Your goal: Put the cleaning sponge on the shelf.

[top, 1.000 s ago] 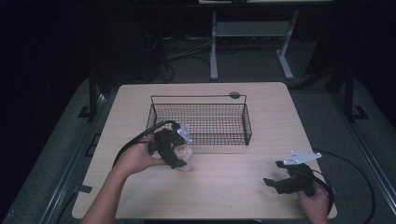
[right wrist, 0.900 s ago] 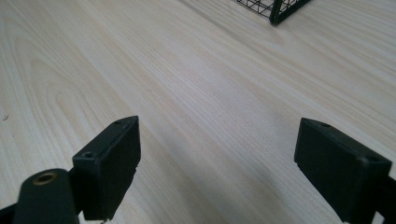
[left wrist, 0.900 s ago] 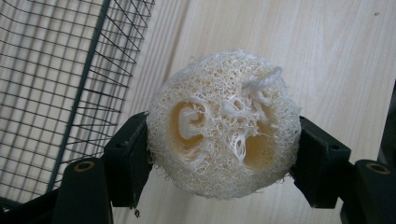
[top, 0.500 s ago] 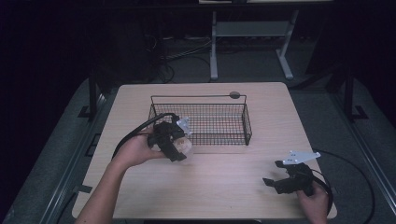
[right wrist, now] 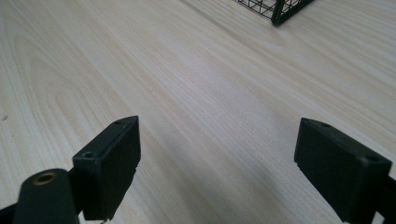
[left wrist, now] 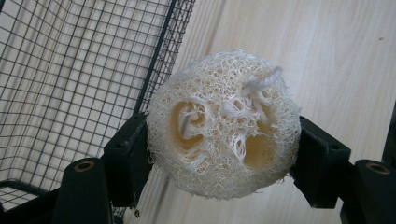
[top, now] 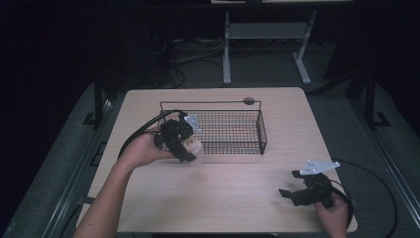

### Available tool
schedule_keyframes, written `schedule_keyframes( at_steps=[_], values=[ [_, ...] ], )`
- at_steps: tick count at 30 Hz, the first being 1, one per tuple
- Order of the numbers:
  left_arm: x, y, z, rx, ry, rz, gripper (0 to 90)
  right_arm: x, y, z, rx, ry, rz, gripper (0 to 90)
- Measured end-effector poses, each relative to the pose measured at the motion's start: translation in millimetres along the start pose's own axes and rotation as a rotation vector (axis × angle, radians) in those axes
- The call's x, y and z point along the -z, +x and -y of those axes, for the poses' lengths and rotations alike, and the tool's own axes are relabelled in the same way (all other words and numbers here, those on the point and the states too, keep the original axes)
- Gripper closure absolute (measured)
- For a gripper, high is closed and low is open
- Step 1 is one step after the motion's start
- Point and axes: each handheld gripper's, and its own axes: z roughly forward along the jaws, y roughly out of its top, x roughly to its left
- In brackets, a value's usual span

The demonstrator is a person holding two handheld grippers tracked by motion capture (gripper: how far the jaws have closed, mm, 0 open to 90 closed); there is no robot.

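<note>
A pale round loofah sponge (left wrist: 224, 128) with holes and a white string loop is clamped between the two black jaws of my left gripper (left wrist: 224, 158). In the high view the left gripper (top: 190, 148) holds the loofah (top: 194, 147) in the air at the front left corner of the black wire basket (top: 261, 134), just outside its front wall. The basket's mesh (left wrist: 70, 84) shows at the left of the left gripper view. My right gripper (top: 292, 191) rests open low over the table near the front right, its jaws (right wrist: 219, 168) wide apart with bare wood between them.
The light wooden table (top: 228, 198) has free room in front of the basket and between the two grippers. A small dark round thing (top: 248, 100) sits on the table behind the basket. A basket corner (right wrist: 280, 11) appears at the top of the right gripper view. Cables trail from both grippers.
The left gripper has lifted the loofah and carried it up and back toward the basket's front left corner. The right gripper has stayed put.
</note>
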Motion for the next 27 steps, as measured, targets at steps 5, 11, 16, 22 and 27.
schedule_keyframes(
  at_steps=[5,11,16,22,27],
  values=[
    [3.2,0.6,-10.9,-0.025,0.005,-0.004,28.7,-0.5,0.9,-0.7,0.006,0.005,0.002,14.2],
    [7.6,5.3,-25.0,-0.034,0.005,-0.009,28.7,0.9,0.9,-0.4,0.005,0.001,0.002,14.2],
    [6.9,9.6,-35.4,-0.037,0.014,-0.003,28.7,1.2,1.1,-0.3,0.005,0.000,0.002,14.2],
    [4.7,14.7,-44.2,-0.046,0.024,0.000,28.8,1.5,0.0,0.1,0.006,0.000,0.004,14.2],
    [5.9,20.3,-48.5,-0.038,0.017,0.000,28.8,2.6,-0.2,0.8,0.001,-0.003,0.006,14.2]
  ],
)
